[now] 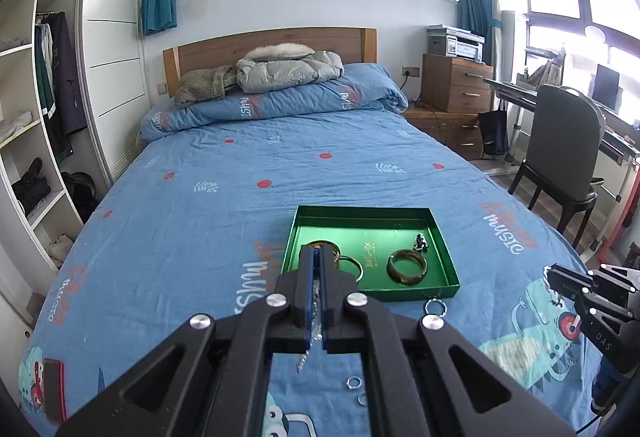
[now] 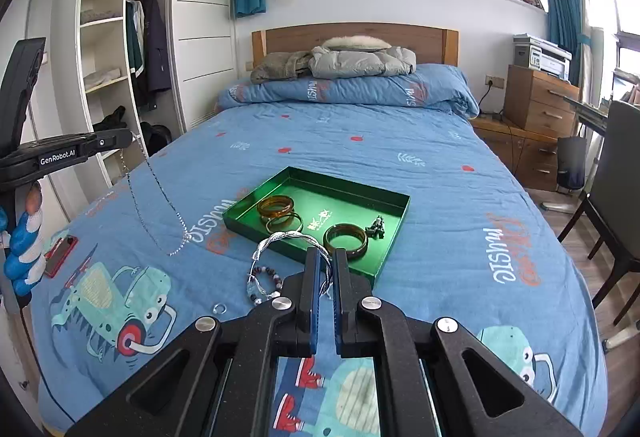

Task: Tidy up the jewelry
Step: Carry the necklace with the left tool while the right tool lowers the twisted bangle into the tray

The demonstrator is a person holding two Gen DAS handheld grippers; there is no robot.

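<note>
My left gripper [image 1: 318, 251] is shut on a thin silver chain [image 1: 316, 321]. In the right wrist view the left gripper [image 2: 130, 136] is raised at the left, and the chain [image 2: 185, 233] hangs from it down to the bedcover. My right gripper [image 2: 326, 255] is shut on a twisted silver bangle [image 2: 286, 235], held just in front of the green tray [image 2: 320, 177]. The tray [image 1: 368, 209] holds amber bangles [image 2: 276, 206], a dark green bangle [image 2: 345, 226] and a small dark trinket [image 2: 376, 227].
A beaded bracelet [image 2: 264, 277] and a small silver ring [image 2: 219, 308] lie on the blue bedcover near the tray. Two little rings [image 1: 354, 382] lie under my left gripper. A red phone [image 2: 60, 253] lies at the bed's left edge. A chair [image 1: 560, 157] stands to the right.
</note>
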